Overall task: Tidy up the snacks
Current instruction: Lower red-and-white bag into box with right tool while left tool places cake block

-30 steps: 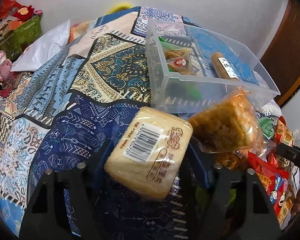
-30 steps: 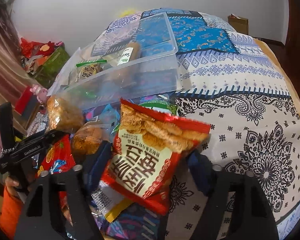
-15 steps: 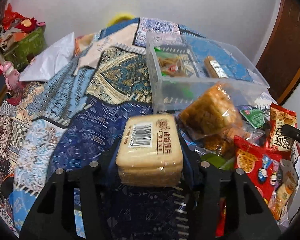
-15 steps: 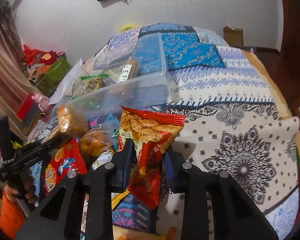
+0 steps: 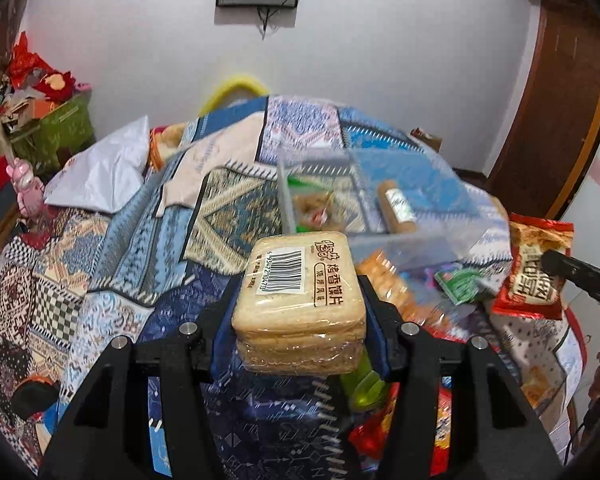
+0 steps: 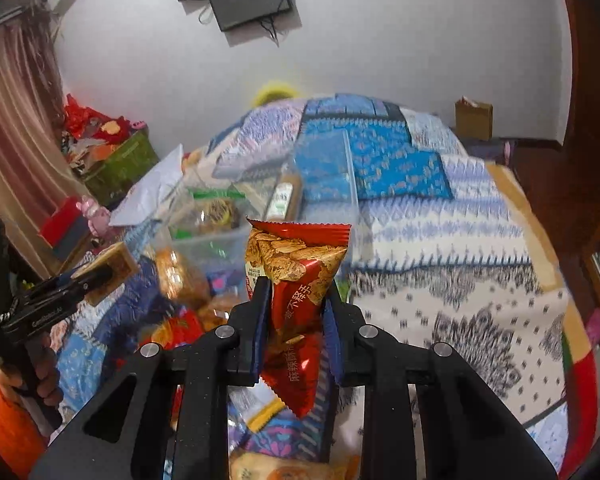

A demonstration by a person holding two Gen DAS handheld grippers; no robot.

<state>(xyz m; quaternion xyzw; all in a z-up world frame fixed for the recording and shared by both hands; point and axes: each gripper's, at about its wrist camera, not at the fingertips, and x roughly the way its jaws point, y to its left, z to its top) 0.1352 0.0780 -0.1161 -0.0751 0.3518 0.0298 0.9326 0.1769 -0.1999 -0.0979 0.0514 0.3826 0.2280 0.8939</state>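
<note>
My left gripper (image 5: 300,304) is shut on a pale pack of toasted bun slices (image 5: 298,300) with a barcode label, held up above the patterned bedspread. My right gripper (image 6: 296,292) is shut on a red snack bag (image 6: 296,280) and holds it upright in the air; the bag also shows at the right of the left wrist view (image 5: 536,268). A clear plastic bin (image 5: 364,208) stands beyond both, holding a brown roll (image 5: 396,208) and some packets. The left gripper with its pack shows at the left of the right wrist view (image 6: 108,270).
A heap of loose snack packets (image 5: 400,292) lies in front of the bin, also in the right wrist view (image 6: 180,276). A white bag (image 5: 100,168) lies at the left of the bed. A green box (image 5: 52,128) and a wooden door (image 5: 560,120) flank the room.
Both grippers have risen and tilted up with their snacks, so the wall and screen now show. The right jaws have closed tighter on the red bag, which now stands upright.
</note>
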